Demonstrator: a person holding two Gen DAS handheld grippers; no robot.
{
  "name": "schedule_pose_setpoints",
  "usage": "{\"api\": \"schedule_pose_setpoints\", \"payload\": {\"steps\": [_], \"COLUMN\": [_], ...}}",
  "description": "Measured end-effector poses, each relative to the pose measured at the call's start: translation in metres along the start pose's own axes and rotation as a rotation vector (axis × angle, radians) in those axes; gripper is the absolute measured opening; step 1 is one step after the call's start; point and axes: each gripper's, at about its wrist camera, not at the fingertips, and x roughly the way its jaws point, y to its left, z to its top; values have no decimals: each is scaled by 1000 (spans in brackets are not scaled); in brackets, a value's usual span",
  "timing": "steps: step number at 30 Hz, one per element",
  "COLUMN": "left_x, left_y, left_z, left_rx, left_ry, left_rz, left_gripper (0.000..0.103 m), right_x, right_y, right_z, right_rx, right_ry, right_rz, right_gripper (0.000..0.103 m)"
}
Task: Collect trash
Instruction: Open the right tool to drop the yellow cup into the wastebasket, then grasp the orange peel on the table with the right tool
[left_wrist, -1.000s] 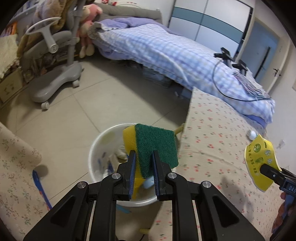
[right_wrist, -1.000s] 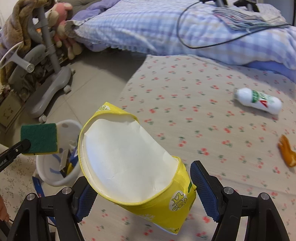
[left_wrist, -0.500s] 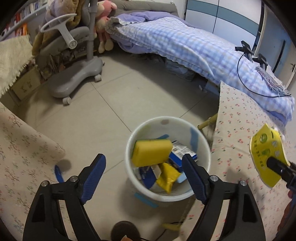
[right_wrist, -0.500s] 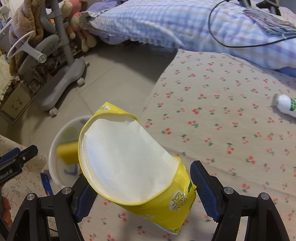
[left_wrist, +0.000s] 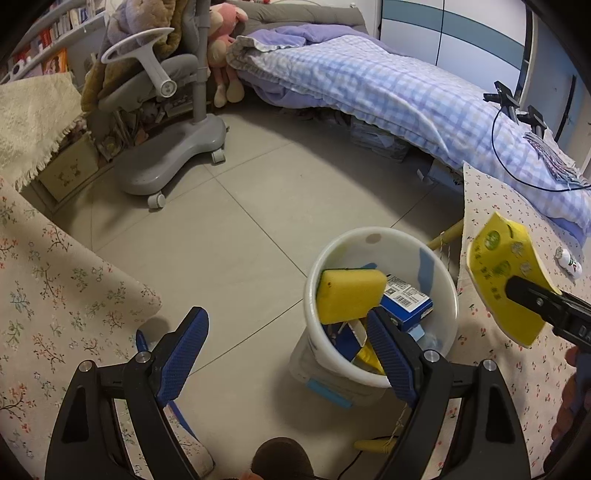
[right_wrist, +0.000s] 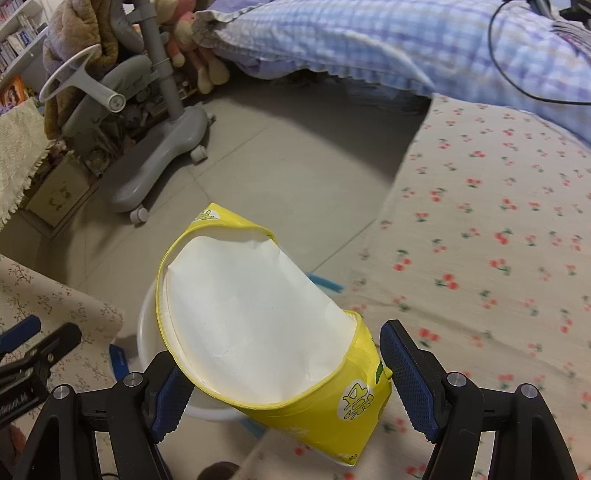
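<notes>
yellow sponge (left_wrist: 349, 295) in bucket (left_wrist: 452, 295); right gripper (right_wrist: 291, 387) holds yellow carton (right_wrist: 258, 325).

Two black hand-held grippers with blue ribbed pads: the left hand-held gripper (left_wrist: 284, 354) and the right hand-held gripper (right_wrist: 284, 384). One round white plastic bucket (left_wrist: 439, 273), holding one yellow rectangular sponge (left_wrist: 351, 295) and one blue printed carton (left_wrist: 406, 301). One crushed yellow paper cup (right_wrist: 258, 328). One small white plastic bottle (left_wrist: 569, 260). One grey wheeled chair (left_wrist: 173, 140).
</notes>
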Motion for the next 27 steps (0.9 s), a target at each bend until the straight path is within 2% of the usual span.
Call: {"api": "schedule_pose_setpoints", "payload": {"steps": [5,7,8,9,13,18,22,24,27], "left_x": [0,1,0,0,-1,-4,-11,-14,-19], "left_y": [9,11,11,12,12,2,-16,-27,-44], "left_z": [0,1,1,2,2,3,4,4,4], "left_rx": [-13,-16,-17,-19,-20,-15,-2,14,36], "left_ry": [6,7,6,7,6,10,12,12,6], "left_rz": [-1,1,2,1,-3,-18,-60,-74,-90], "left_gripper": [89,89,89,89,89,89,90,96,98], "right_x": [15,17,19,20,14,2,-14,-22,-39], "right_y": [10,13,15,16,19,5,-16,-29,-52], "right_z": [4,6,6,7,7,4,-2,-5,-10], "right_rx": [5,8,10,9,-25,-7,8,19,46], "right_ry": [-11,-34,-38,-43,-61,-66,-69,-64,-64], "right_rz": [48,114,137,135,99,74,25,-2,-49], "right_gripper": [83,87,93,95,95,95,95,95,95]}}
